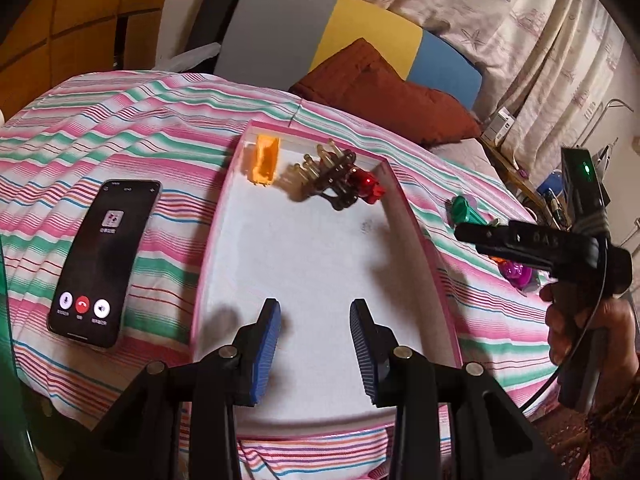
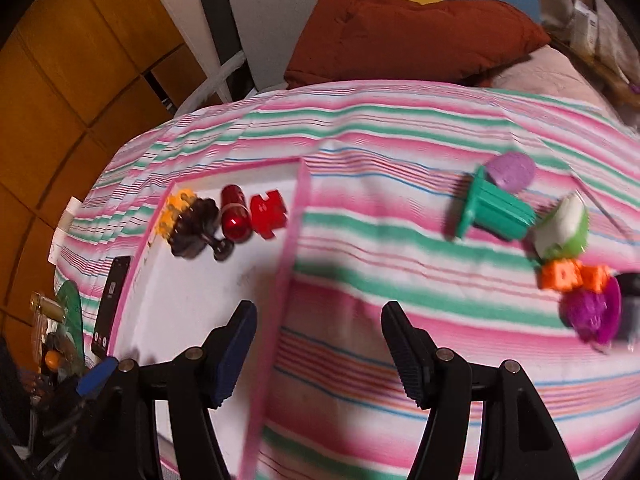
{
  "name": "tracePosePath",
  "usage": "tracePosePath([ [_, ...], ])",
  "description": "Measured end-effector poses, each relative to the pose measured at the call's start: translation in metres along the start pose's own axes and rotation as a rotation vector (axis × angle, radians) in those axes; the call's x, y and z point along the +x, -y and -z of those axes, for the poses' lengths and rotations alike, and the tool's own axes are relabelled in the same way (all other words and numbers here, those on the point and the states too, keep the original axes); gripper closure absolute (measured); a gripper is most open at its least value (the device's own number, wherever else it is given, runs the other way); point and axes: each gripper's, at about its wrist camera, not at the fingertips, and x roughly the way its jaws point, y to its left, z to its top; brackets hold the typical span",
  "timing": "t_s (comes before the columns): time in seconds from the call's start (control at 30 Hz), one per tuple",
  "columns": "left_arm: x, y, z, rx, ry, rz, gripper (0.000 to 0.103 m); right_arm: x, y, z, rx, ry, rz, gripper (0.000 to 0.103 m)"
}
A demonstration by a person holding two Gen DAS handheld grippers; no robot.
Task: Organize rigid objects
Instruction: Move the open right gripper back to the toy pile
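Several small toys still lie loose on the striped bedspread (image 2: 400,240), off to the right of the pink-rimmed tray (image 2: 298,216), and the nearest of them, a green plastic piece (image 2: 498,212), is what the next reach most likely turns on. From the right hand-held gripper (image 2: 320,352) it sits ahead and to the right, well apart from the tips. Its long axis runs roughly crosswise in the right wrist view, flange end to the left, though blur makes the exact tilt hard to judge. Behind it rests a lilac disc (image 2: 512,172); just beside it, further right, a white and green piece (image 2: 564,228), an orange block (image 2: 572,276) and a magenta toy (image 2: 596,312) crowd together.

Both jaws of the right hand-held gripper stand apart with nothing between them, straddling the tray's right rim. The left hand-held gripper (image 1: 316,344) is likewise open and empty, hovering over the near end of the tray, far from the loose pile. So the right hand is the nearer one.

Already in the tray's far end are a yellow piece (image 1: 264,158), a brown clip (image 1: 328,176) and red pieces (image 2: 256,212).
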Motion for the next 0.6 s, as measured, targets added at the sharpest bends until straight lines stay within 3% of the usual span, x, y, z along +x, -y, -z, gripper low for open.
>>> tracePosePath([
  [0.37, 0.0, 0.035, 0.014, 0.099, -0.019, 0.02, 0.067, -0.021, 0.059, 0.038, 0.028, -0.006, 0.105, 0.037],
  [0.43, 0.0, 0.042, 0.016, 0.118, -0.02, 0.026, 0.067, -0.028, 0.07, 0.04, 0.026, 0.021, 0.147, 0.037],
  [0.6, 0.002, 0.057, 0.022, 0.161, -0.032, 0.04, 0.067, -0.061, 0.114, 0.034, 0.052, 0.194, 0.332, 0.035],
])
